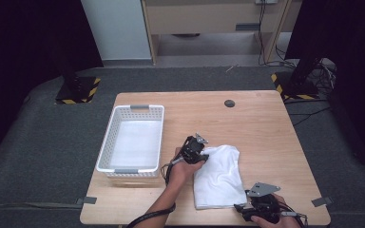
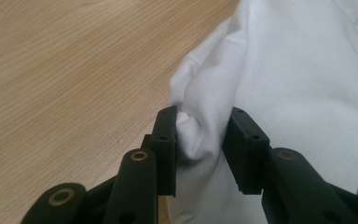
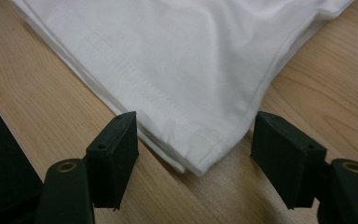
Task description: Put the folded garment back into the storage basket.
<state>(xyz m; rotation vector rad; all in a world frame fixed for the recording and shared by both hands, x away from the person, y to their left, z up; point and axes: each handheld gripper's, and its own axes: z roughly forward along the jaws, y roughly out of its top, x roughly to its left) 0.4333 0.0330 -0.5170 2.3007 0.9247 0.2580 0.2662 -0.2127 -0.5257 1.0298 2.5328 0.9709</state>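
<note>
Right gripper [image 1: 241, 207] sits at the near edge of the wooden table [image 1: 266, 133], just off the near right corner of the folded white cloth [image 1: 217, 176]; in the right gripper view its jaws stand wide apart, one on each side of that cloth corner [image 3: 200, 163], not touching it. The cloth lies flat on the table, right of the white basket [image 1: 132, 140]. Left gripper [image 1: 203, 156] is at the cloth's far left corner, between cloth and basket; in the left gripper view the jaws are clamped on a bunched fold of the cloth [image 2: 198, 135], pinched up off the wood. Beyond the cloth, a small dark round disc [image 1: 229, 103] sits near the table's far edge.
</note>
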